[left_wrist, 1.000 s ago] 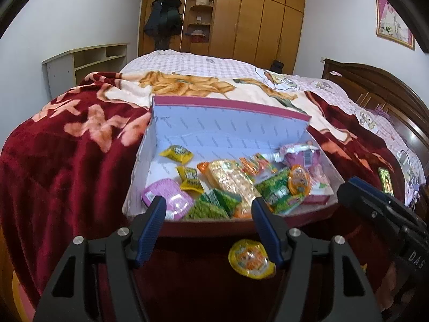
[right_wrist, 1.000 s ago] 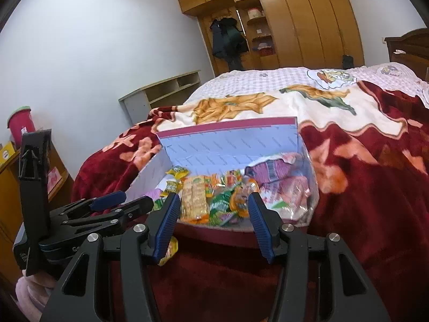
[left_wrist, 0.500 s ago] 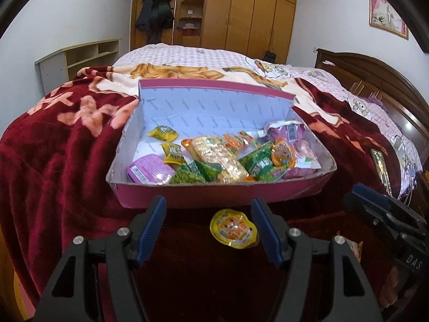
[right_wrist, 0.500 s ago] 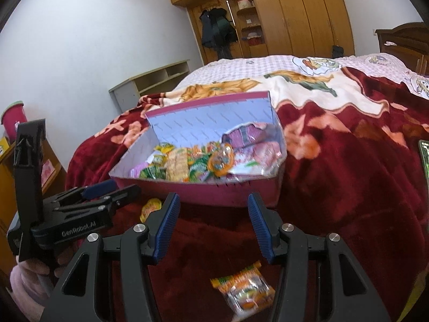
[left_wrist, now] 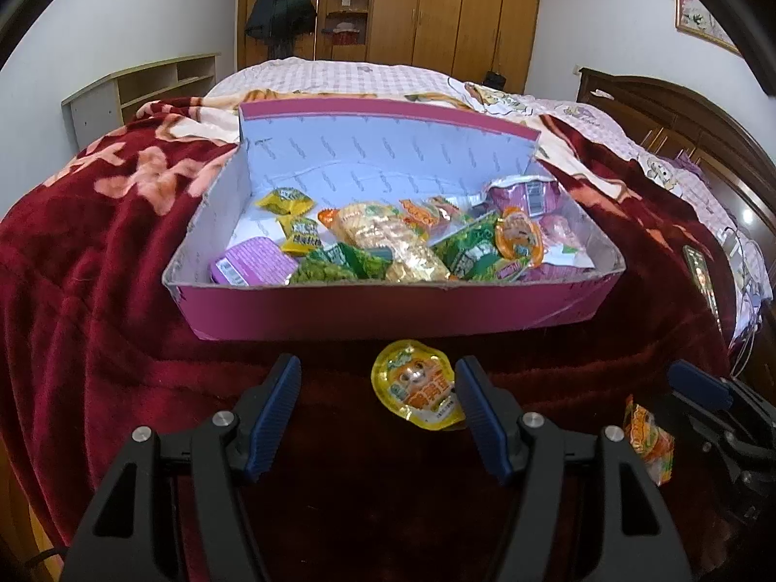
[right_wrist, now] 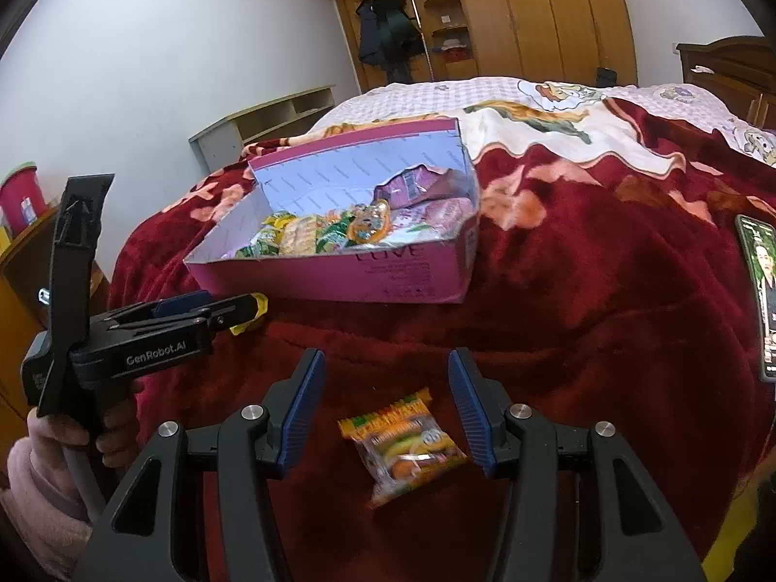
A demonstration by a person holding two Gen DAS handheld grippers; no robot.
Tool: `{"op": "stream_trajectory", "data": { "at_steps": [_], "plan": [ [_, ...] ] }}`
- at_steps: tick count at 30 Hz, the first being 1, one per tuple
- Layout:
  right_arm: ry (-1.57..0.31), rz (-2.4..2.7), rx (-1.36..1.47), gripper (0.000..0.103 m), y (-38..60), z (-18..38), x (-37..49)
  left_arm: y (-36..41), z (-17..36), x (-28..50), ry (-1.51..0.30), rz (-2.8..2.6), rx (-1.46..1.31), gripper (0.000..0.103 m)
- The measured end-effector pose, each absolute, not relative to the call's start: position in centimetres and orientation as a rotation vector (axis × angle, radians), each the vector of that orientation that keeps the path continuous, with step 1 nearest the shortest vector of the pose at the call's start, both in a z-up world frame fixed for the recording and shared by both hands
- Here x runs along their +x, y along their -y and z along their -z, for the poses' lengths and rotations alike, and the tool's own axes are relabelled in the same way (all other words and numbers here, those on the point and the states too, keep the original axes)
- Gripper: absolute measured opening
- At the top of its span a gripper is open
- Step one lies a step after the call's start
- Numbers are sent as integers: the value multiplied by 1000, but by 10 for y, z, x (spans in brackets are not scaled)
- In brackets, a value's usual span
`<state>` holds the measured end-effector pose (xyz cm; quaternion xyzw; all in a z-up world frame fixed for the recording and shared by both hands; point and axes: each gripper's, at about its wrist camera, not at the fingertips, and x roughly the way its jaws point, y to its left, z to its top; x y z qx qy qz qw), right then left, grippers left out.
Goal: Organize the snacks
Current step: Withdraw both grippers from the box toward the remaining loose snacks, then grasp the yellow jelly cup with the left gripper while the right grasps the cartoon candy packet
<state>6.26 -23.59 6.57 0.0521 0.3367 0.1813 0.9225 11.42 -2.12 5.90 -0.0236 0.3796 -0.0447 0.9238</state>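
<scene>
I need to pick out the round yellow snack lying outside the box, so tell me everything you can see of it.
The yellow jelly cup is a small round cup with a glossy foil lid showing an orange cartoon figure and print. It lies lid-up, slightly tilted, on the red blanket just in front of the pink box, apart from its wall. It sits between the open fingers of the left hand-held gripper, close to one finger; contact can't be told.

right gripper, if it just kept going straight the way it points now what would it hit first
Most likely the orange snack packet lying on the red blanket, in line between the open right gripper's fingers. Depth is hard to judge; it could meet the blanket just beside it.
</scene>
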Motion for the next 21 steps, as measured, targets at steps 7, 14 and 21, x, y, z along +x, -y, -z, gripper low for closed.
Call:
{"op": "stream_trajectory", "data": {
  "at_steps": [7, 14, 21],
  "plan": [
    [-705, -365, 102, 54, 244, -58, 57, 28, -52, 114, -788, 80, -22, 69],
    [-727, -371, 115, 54, 247, -49, 56, 37, -51, 113, -775, 95, -11, 46],
    [-748, -394, 111, 54, 248, -42, 53, 39, -47, 113, -774, 103, -18, 25]
  ]
}}
